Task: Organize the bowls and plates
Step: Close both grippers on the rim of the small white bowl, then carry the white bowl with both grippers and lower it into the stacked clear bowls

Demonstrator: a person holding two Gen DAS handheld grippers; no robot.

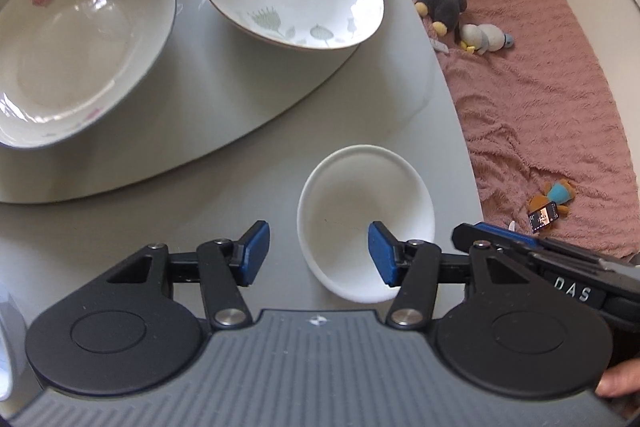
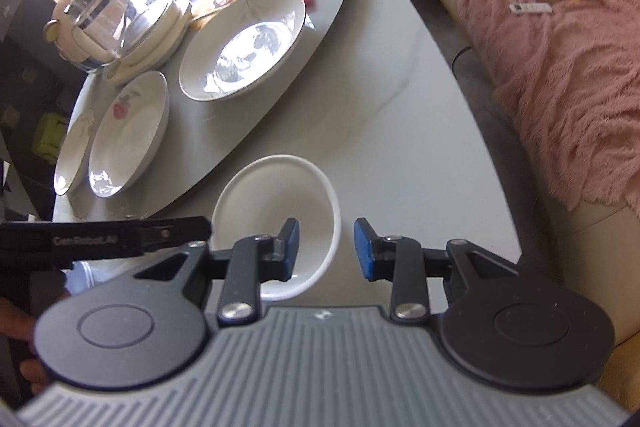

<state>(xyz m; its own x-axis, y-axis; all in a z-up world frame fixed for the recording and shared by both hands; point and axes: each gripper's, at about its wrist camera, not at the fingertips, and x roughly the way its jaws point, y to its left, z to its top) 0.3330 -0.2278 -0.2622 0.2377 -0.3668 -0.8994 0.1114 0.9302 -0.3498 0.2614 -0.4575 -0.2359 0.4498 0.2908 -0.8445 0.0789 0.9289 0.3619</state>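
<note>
Two sets of blue-padded tongs were lined up on one small plain white ceramic bowl (image 1: 366,223): left gripper (image 1: 318,253) spread, straddling its left rim, right gripper (image 2: 326,249) spread narrower over its right rim, nothing pinched yet. Glossy thin rim could've been squeezed out sideways, or bowl knocked toward the grey table's (image 1: 248,163) nearby edge.
</note>
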